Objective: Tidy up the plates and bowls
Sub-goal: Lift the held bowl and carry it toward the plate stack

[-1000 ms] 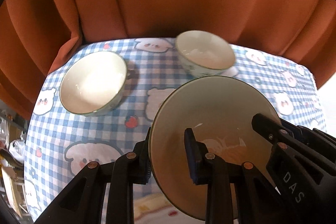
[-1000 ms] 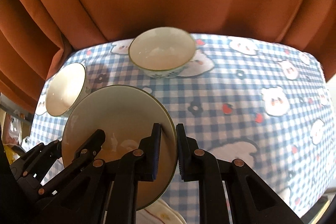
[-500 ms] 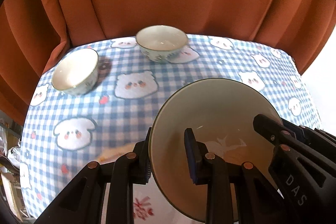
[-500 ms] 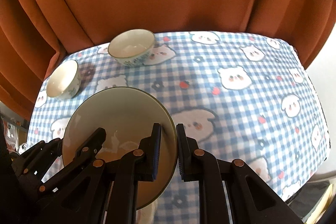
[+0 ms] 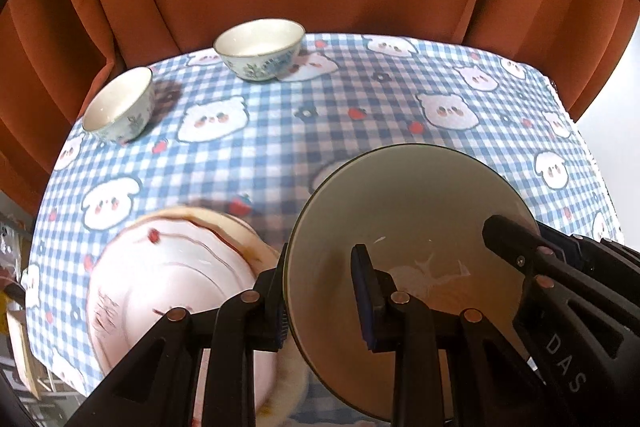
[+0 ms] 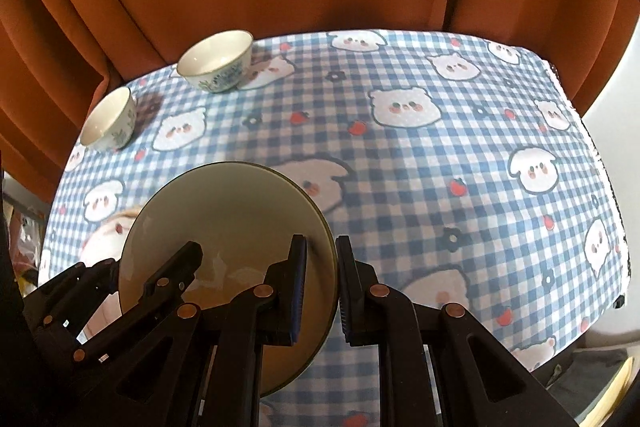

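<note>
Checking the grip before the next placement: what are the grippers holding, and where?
Both hold one plate by its rim: left gripper on one side, right gripper opposite.

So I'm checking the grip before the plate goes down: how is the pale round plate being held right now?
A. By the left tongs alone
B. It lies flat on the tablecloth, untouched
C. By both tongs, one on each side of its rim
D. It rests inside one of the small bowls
C: the plate is clamped at its left rim by the left tongs and at its right rim by the right tongs, above the tablecloth.
</note>
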`<state>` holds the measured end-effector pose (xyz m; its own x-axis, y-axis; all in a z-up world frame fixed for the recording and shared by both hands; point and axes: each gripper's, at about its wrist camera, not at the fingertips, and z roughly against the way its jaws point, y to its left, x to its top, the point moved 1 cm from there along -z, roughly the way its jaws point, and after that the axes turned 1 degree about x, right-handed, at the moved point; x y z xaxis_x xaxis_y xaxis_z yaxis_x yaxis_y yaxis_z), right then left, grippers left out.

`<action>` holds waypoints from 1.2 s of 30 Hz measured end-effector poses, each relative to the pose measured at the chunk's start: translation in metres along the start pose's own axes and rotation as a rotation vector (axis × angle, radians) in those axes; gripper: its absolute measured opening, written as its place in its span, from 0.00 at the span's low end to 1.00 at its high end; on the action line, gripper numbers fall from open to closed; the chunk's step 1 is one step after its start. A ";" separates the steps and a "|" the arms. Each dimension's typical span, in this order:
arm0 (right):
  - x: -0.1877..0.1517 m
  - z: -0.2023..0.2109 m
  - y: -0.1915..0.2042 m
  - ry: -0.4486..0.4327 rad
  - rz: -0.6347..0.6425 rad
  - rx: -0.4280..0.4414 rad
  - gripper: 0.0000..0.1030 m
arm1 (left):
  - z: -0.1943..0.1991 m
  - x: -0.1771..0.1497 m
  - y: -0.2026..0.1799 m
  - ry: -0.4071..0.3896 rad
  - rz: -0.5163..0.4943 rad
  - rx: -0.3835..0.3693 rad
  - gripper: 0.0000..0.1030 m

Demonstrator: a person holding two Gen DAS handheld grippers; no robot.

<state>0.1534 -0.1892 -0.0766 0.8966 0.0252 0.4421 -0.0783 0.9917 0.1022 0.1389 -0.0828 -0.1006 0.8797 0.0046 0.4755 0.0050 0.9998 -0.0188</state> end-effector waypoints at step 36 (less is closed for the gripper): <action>-0.035 -0.044 -0.055 0.152 0.097 0.079 0.17 | -0.033 -0.041 -0.048 0.115 0.084 0.091 0.59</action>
<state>0.1456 -0.2393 -0.1365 0.9383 0.1446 0.3140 -0.1957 0.9709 0.1377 0.1183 -0.1318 -0.1487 0.9237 0.0912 0.3720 -0.1094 0.9936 0.0281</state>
